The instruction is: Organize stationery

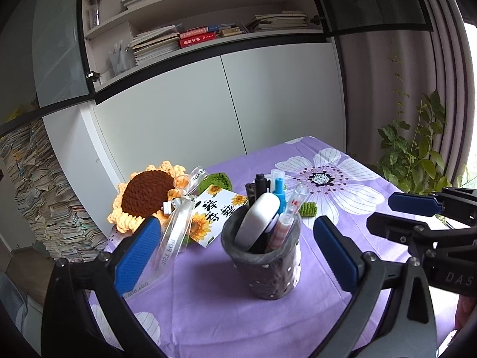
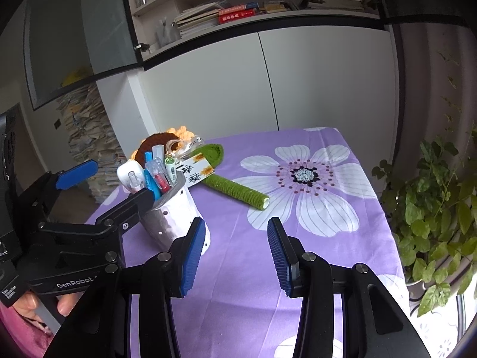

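Pens crowd a grey pen holder [image 1: 262,256] on the table [image 1: 214,313]; left tool [image 1: 235,253] and right tool [image 2: 235,253] gape wide, gripping nothing

open right gripper [image 2: 237,253] beside full pen holder [image 2: 176,211].

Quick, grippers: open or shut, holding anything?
Left gripper: open, empty, jaws either side of the pen holder.
Right gripper: open, empty, over the tablecloth.
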